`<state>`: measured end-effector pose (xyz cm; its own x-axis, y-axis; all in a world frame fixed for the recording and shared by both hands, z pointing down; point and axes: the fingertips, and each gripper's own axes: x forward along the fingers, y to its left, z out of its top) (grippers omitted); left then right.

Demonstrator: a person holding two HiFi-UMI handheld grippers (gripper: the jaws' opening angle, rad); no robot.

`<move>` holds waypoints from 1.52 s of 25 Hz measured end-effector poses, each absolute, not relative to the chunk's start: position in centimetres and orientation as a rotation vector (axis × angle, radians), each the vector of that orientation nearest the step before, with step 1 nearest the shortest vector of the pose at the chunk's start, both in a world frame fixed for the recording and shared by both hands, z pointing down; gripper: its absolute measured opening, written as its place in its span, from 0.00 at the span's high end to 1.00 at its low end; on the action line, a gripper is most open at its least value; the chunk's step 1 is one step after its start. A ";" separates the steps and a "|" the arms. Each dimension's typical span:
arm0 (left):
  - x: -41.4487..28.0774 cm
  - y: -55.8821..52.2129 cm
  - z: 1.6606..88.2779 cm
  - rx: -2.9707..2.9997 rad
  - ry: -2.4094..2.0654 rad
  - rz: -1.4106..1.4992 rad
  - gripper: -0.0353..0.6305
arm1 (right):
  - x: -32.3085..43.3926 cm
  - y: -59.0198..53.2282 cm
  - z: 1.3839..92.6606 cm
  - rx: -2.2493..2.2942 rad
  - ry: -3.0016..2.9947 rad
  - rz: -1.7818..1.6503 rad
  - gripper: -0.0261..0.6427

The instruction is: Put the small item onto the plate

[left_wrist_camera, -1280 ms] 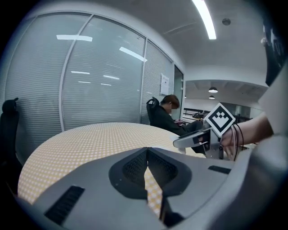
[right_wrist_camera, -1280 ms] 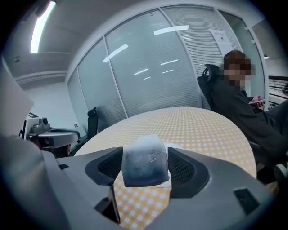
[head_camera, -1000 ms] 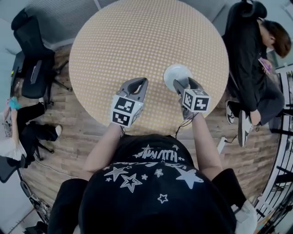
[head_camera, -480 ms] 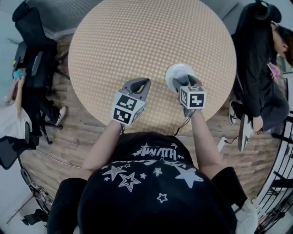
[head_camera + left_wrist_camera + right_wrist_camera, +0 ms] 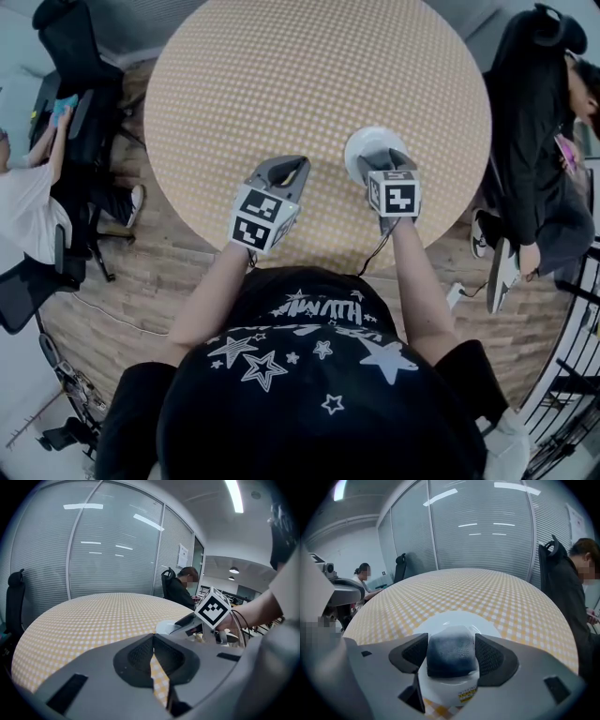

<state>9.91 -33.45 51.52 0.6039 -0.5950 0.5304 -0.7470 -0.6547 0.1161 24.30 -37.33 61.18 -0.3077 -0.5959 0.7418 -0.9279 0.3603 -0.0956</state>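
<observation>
Gripping dark small item [image 5: 450,649] between jaws, right tool [image 5: 451,657] hangs over plate [image 5: 457,619] (left tool [image 5: 153,654] clenched, empty).

The person wears a black short-sleeved shirt [image 5: 300,394] printed with white stars, some outlined and some filled, under a line of white lettering. The left gripper [image 5: 284,171] and right gripper [image 5: 384,161] are grey plastic shells with broad curved jaws lined in black ribbed pads [image 5: 490,654], and each carries a cube [image 5: 258,218] faced with black-and-white square markers. A thin black cable [image 5: 375,255] runs from the right gripper's rear, and dark rectangular slots [image 5: 68,693] are cut into the shells.
</observation>
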 end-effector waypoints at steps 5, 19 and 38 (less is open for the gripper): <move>9.5 -33.0 51.5 2.506 -1.094 0.652 0.94 | 24.2 -37.3 61.5 1.321 -2.013 0.685 0.50; 7.0 -31.3 49.8 2.537 -1.097 0.584 0.94 | 25.6 -34.9 57.5 1.546 -1.982 0.542 0.50; 0.3 -22.4 46.8 2.632 -1.026 0.537 0.94 | 18.7 -24.9 49.9 1.775 -2.083 0.493 0.80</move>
